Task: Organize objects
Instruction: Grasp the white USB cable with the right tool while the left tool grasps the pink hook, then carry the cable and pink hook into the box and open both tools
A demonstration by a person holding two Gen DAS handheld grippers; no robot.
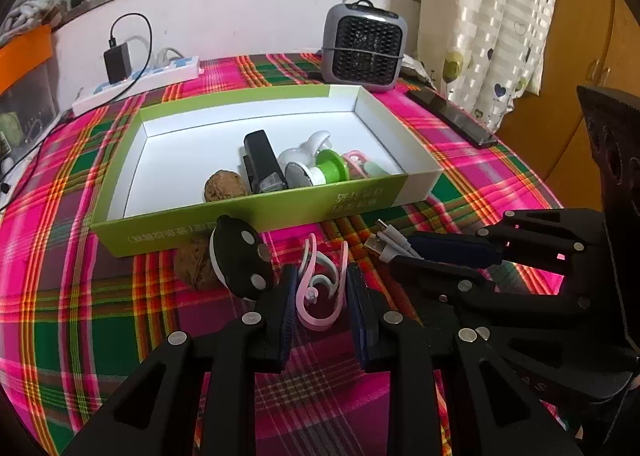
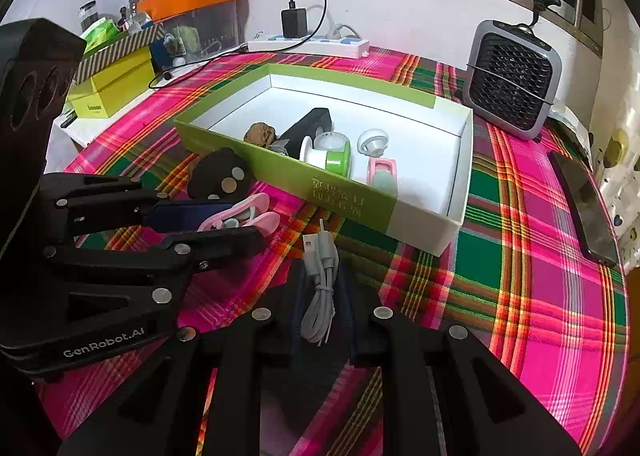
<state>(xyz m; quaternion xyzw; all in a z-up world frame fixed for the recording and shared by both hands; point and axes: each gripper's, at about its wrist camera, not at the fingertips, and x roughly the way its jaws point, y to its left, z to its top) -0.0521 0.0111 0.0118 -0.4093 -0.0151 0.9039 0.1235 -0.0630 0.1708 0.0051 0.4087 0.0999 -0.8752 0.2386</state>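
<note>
Left wrist view: the left tongs (image 1: pixel 320 292) straddle a pink-and-white ear hook (image 1: pixel 322 292) lying on the plaid-covered surface (image 1: pixel 100 316). The blue pads (image 1: pixel 289 308) stand at either side of the hook, and whether they press it cannot be told. At 1 o'clock from the hook, the right tongs (image 1: pixel 436 260) are clenched on a bundled white USB cable (image 1: pixel 386 242), its plugs poking out toward 10 o'clock. At 10 o'clock from the hook sit a black-and-white puck (image 1: pixel 240 256) and a walnut (image 1: pixel 196 266), both just outside the near wall of the green-and-white box (image 1: pixel 256 212). Inside the box lie a second walnut (image 1: pixel 226 186), a black clip-like device (image 1: pixel 262 160), a white-and-green plastic piece (image 1: pixel 320 164) and a pink item (image 1: pixel 360 162). At 12 o'clock, beyond the box, stand a grey desk fan (image 1: pixel 364 46) and a white power strip (image 1: pixel 136 82).

Right wrist view: the right tongs (image 2: pixel 322 304) grasp the USB cable (image 2: pixel 320 288), plugs pointing to 12 o'clock. At 10 o'clock the left tongs (image 2: pixel 244 220) flank the ear hook (image 2: pixel 244 216), the black puck (image 2: pixel 222 176) just beyond. The box (image 2: pixel 348 200) lies at 12 o'clock; a dark phone (image 2: pixel 584 208) rests at 3 o'clock.
</note>
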